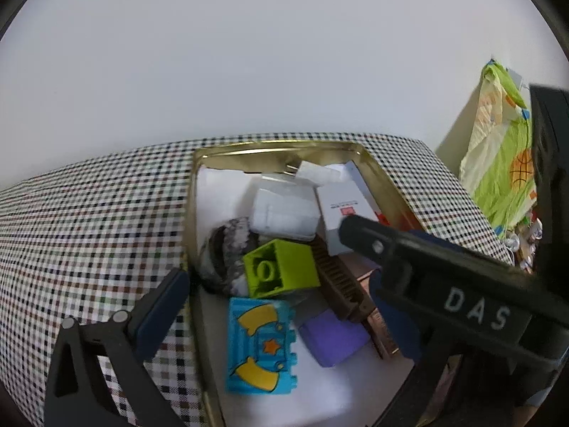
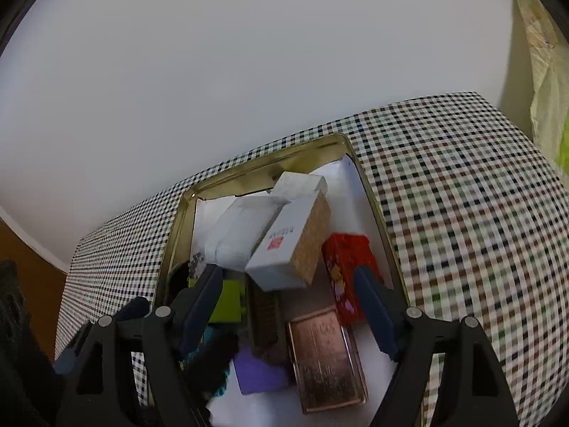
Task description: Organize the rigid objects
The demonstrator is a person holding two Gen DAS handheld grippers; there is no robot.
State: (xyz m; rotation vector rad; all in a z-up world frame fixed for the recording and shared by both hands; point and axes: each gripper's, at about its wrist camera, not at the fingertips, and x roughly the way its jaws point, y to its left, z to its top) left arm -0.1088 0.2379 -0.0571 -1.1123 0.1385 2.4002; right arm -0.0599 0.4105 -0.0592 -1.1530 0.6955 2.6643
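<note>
Gold-rimmed rectangular metal tin, on the checked tablecloth, holds a lime-green plastic brick, a white cardboard box and a copper-coloured case, as my left gripper and right gripper hover wide open, empty.

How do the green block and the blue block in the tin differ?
The green block is plain lime and chunky, tipped so its round socket faces the camera; the blue block is flatter, lying face-up, printed with yellow shapes and an orange star. Green leans against the comb; blue lies nearer the camera. Both sit inside the gold tin.
</note>
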